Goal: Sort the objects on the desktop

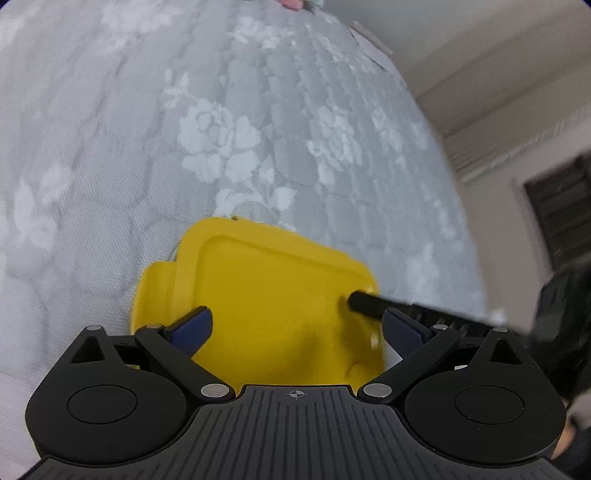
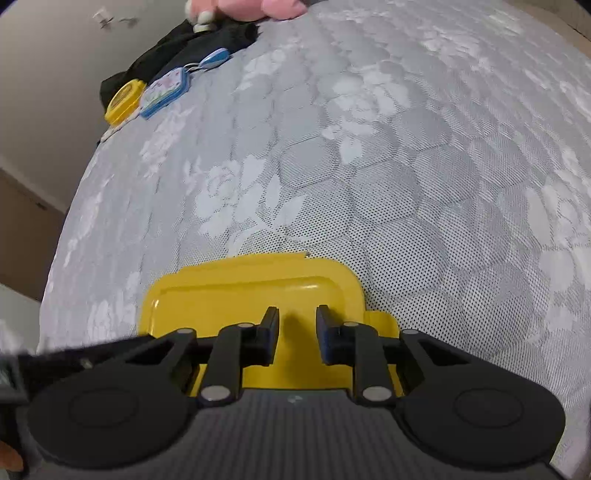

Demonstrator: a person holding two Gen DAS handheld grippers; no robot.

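On the grey floral mattress (image 2: 369, 147), near its front edge, a yellow lidded box (image 2: 251, 291) lies flat, lid up, with a side latch tab (image 1: 151, 295) visible; both grippers are directly over it. Left gripper (image 1: 295, 328): jaws spread wide over the lid, blue-padded fingers (image 1: 192, 328) apart, nothing gripped between them. Right gripper (image 2: 297, 332): jaws narrowed to a small gap above the lid's near side; no object between the pads, only yellow lid showing through the gap; whether the tips touch the lid, cannot tell. In the left wrist view a black finger of the other gripper (image 1: 373, 304) reaches across the lid's right corner. At the mattress's far left corner: a small yellow case (image 2: 123, 101), a blue-rimmed printed case (image 2: 164, 92), a blue oval fob (image 2: 216, 59), dark cloth (image 2: 184, 48) behind them, a pink soft item (image 2: 255, 9) at the far edge.
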